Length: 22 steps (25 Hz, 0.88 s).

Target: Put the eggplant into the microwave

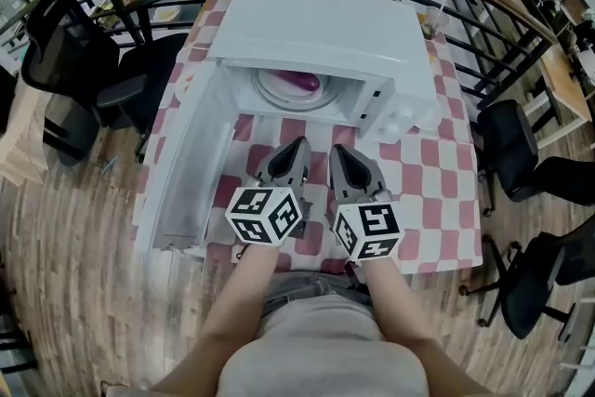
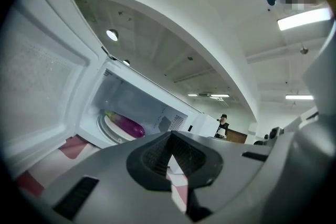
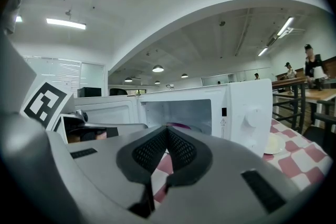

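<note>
Left tool (image 1: 297, 147), closed on nothing, sat just before the microwave (image 1: 321, 28). Inside it the eggplant (image 1: 299, 81) lay on the turntable (image 1: 270, 90), so I judged only the open door (image 1: 191, 167) left to shut. My right tool (image 1: 340, 152), also before the microwave, was closed and empty.

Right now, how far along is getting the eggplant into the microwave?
Done: the glossy purple eggplant lies on the round white turntable plate inside the white box-shaped microwave. In hand: nothing; the left gripper and right gripper are both shut and empty, side by side in front of the opening. Left: nothing for the eggplant itself; the white microwave door stands open, if closing it counts.
</note>
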Each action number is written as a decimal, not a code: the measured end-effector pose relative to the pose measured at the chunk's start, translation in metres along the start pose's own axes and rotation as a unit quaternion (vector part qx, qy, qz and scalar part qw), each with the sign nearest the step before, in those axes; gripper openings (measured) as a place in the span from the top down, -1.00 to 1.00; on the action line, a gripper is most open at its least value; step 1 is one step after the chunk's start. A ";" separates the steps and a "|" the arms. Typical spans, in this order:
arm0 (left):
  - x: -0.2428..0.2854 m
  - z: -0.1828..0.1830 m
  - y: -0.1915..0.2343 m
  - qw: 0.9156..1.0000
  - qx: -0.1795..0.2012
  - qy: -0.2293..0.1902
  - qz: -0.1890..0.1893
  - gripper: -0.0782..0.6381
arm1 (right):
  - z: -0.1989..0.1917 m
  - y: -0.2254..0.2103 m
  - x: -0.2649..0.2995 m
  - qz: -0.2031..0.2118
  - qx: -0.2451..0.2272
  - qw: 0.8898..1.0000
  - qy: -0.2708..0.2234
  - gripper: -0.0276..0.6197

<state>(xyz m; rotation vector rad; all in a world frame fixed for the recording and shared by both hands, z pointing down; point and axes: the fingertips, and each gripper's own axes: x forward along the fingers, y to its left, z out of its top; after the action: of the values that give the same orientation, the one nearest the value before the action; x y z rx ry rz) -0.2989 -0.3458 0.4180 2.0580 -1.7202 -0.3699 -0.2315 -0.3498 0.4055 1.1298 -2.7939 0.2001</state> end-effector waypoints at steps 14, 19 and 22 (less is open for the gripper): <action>-0.008 0.000 -0.026 0.979 0.199 -0.023 -0.031 0.77 | -0.007 0.010 -0.007 0.013 -0.010 1.000 -0.012 0.84; -0.010 0.002 -0.031 0.976 0.213 -0.028 -0.037 0.77 | -0.006 0.011 -0.009 0.015 -0.012 1.000 -0.014 0.84; -0.011 0.003 -0.034 0.975 0.218 -0.028 -0.041 0.77 | -0.005 0.013 -0.010 0.017 -0.015 1.000 -0.016 0.84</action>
<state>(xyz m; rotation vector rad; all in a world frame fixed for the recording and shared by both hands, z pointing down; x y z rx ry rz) -0.2728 -0.3310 0.3978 2.4501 -1.8849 -0.0755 -0.2333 -0.3333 0.4076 1.0904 -2.8351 0.1451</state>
